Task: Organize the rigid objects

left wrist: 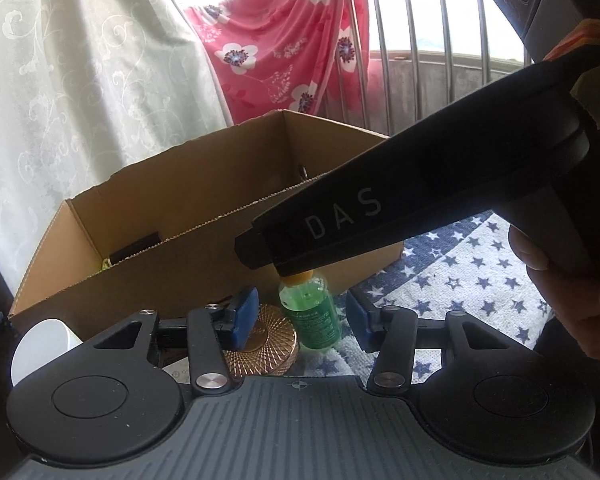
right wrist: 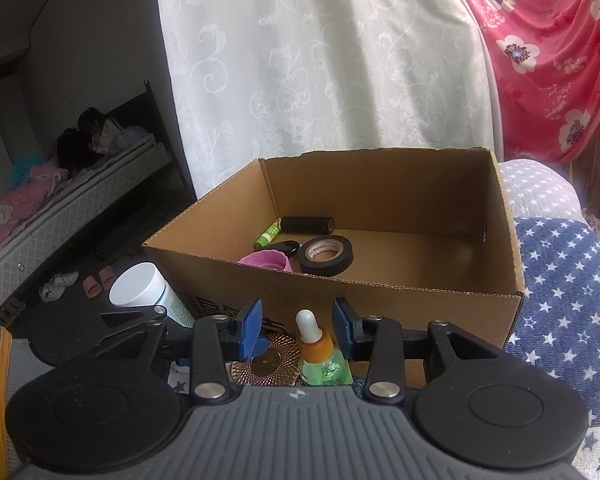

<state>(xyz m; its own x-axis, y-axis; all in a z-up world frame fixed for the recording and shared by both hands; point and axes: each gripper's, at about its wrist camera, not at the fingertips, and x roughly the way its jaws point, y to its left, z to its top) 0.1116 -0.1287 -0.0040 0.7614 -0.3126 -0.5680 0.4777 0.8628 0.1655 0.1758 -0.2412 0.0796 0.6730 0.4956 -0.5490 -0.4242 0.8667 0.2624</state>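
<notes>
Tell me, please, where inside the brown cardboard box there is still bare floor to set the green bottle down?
The brown cardboard box is bare on its right half, between the black tape roll and the right wall. The left rear is crowded: black cylinder, green tube, pink ribbed cup.

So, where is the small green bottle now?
The green bottle stands in front of the cardboard box, right of the copper disc, between the right gripper fingers.

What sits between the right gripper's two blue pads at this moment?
In the right wrist view, the green bottle stands upright between the right gripper pads, its orange collar and white tip in the gap; neither pad touches it.
</notes>
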